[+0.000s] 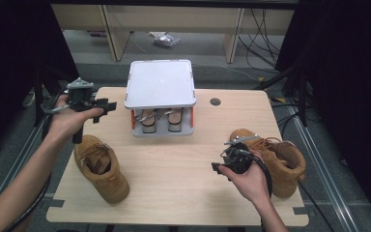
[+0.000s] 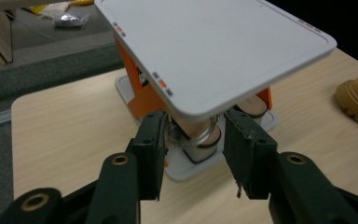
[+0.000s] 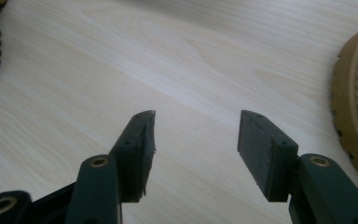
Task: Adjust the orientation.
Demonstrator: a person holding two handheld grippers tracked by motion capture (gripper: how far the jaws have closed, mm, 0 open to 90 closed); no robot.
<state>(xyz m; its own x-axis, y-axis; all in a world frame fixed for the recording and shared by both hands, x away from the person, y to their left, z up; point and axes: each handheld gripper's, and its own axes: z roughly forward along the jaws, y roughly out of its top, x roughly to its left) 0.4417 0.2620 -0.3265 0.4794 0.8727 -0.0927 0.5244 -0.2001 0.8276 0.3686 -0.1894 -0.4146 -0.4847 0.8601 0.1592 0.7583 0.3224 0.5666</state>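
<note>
The left gripper is hanging open and empty beside the rack; the right gripper, also open, should be approaching its nearby boot by the collar.

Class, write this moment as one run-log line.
left gripper: open, empty, aimed at rack | right gripper: open, empty, above table | boots: resting on table

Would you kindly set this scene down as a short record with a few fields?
surface: light wooden table
left boot: tan boot on the table near the person's left forearm
right boot: second tan boot beside the right hand
centre back: white two-tier rack with orange posts
left gripper: jaws open, nothing between them, pointing at the rack
right gripper: jaws open, empty, over bare table
</note>
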